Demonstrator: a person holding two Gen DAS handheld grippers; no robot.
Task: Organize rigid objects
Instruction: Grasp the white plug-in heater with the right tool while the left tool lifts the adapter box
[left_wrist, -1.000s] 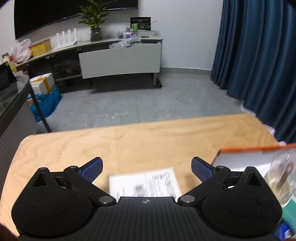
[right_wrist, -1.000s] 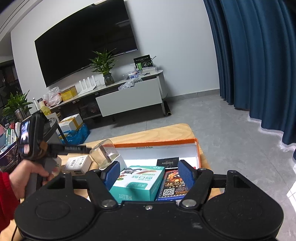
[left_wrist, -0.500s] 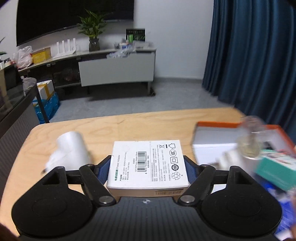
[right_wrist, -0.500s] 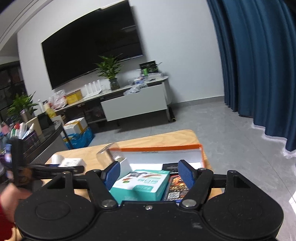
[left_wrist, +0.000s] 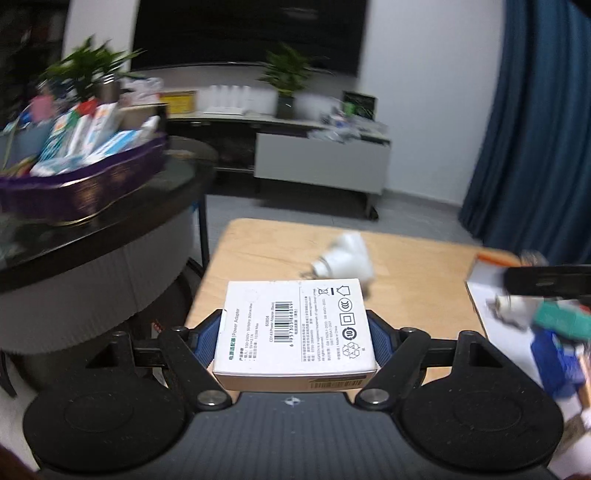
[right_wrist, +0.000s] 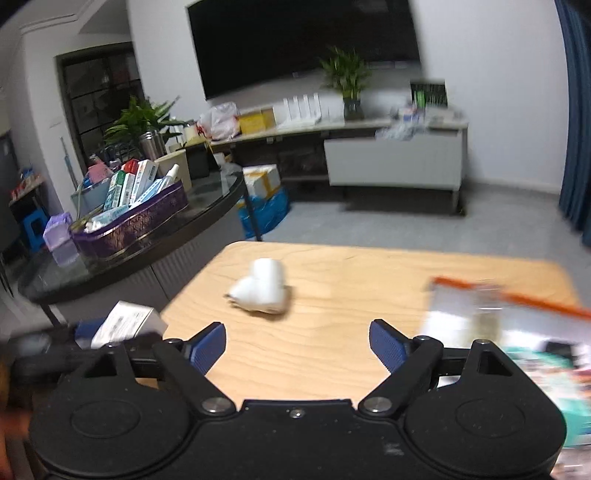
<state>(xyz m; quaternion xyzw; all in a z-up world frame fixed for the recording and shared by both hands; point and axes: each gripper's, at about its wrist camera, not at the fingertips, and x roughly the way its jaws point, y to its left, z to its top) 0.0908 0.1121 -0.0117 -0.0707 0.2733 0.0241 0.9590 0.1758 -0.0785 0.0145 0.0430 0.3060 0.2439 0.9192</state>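
Note:
My left gripper (left_wrist: 295, 332) is shut on a white power adapter box (left_wrist: 295, 325) and holds it above the near left part of the wooden table (left_wrist: 406, 266). That box also shows at the left of the right wrist view (right_wrist: 125, 323). A white plastic fitting (right_wrist: 262, 286) lies on the table ahead; it also shows in the left wrist view (left_wrist: 345, 258). My right gripper (right_wrist: 297, 341) is open and empty above the table. An orange-rimmed box (right_wrist: 517, 299) with a teal carton (left_wrist: 561, 323) and other packs stands at the right.
A dark round glass table (right_wrist: 147, 243) stands left of the wooden table and carries a purple tray (right_wrist: 140, 218) of cartons. A TV cabinet (right_wrist: 391, 162) and blue curtains (left_wrist: 535, 129) are at the back.
My left gripper has lifted the white box and swung left. My right gripper has opened, let go of the teal carton, and turned left toward the white fitting.

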